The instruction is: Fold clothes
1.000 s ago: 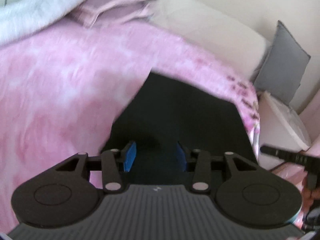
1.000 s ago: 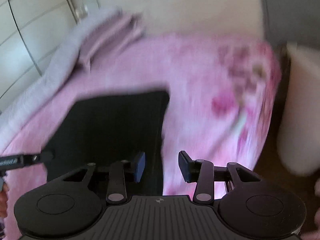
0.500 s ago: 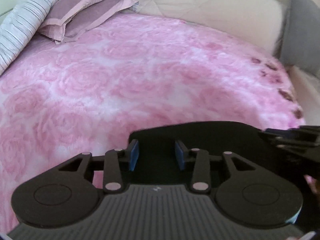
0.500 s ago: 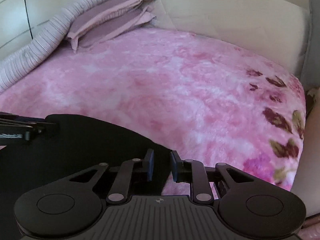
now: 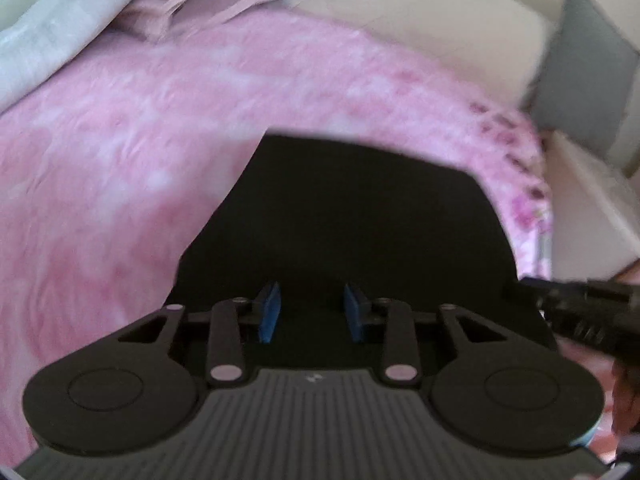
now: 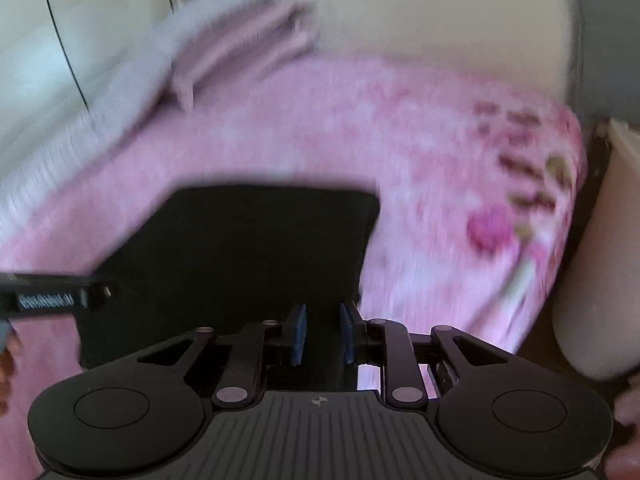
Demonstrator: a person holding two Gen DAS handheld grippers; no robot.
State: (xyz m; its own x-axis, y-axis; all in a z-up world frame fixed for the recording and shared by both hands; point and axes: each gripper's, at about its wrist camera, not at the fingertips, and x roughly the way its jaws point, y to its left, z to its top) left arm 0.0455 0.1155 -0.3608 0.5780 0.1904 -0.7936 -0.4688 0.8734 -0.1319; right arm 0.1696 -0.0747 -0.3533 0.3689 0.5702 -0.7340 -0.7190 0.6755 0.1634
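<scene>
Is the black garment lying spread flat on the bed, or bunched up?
Spread flat: the black garment lies smooth on the pink blanket, straight edges, squared corner. Layers: cannot tell.

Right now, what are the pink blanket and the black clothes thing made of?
The pink blanket looks like soft fleece or plush: fuzzy, mottled rose pattern, no shine. The black garment looks like thin matte fabric lying flat with straight edges; the picture is too dark and blurred to tell which kind.

Left gripper (image 5: 311, 312): black body, ribbed grey top plate, 2 round black discs, 2 blue pads, pale rivets at link pivots. Right gripper (image 6: 323, 334): same build. White lettering, blurred, on the left gripper's side, at 9 o'clock.
</scene>
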